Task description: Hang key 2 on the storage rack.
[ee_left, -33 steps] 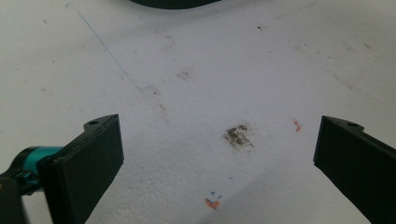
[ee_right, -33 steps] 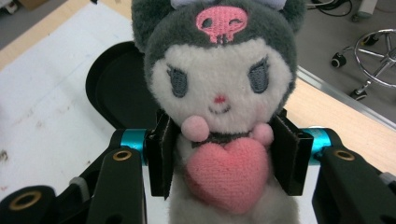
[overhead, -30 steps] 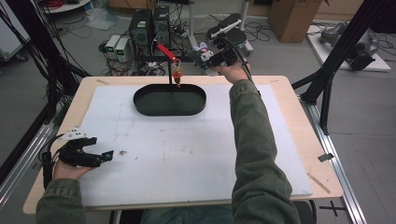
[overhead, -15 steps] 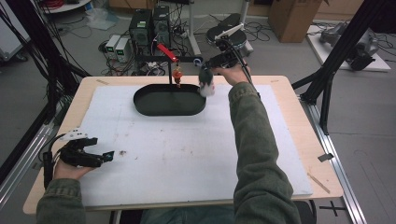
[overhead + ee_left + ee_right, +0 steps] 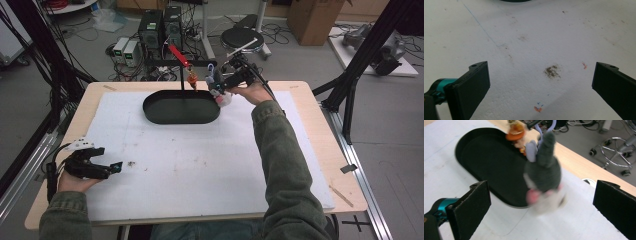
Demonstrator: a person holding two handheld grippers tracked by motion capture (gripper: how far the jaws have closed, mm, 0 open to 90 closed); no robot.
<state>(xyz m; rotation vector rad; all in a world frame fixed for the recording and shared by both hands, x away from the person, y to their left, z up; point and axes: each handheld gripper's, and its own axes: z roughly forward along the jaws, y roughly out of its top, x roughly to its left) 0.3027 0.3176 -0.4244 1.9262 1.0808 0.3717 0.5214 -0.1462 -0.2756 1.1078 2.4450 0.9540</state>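
Note:
A grey plush toy (image 5: pixel 544 170) with a lilac ear, white belly and pink foot hangs by a lilac loop from the black stand (image 5: pixel 182 75) over the right end of the black oval tray (image 5: pixel 150 107). Its image is blurred. My right gripper (image 5: pixel 543 187) has just been opening, and its jaws now stand wide on either side of the toy without touching it. From above, the right gripper (image 5: pixel 221 84) is beside the plush toy (image 5: pixel 223 97). An orange toy (image 5: pixel 515 133) hangs behind. My left gripper (image 5: pixel 111 168) rests open on the white mat (image 5: pixel 536 37), holding nothing.
The tray (image 5: pixel 486 152) lies at the back middle of the white foam mat (image 5: pixel 200 160) on a wooden table (image 5: pixel 310 100). Black frame posts stand at both sides. Beyond the far edge are computers, cables and a stool on the floor.
The right gripper's jaws have opened and let go of the grey plush toy, which now hangs from the stand. The right hand has dropped slightly. The left hand has not moved.

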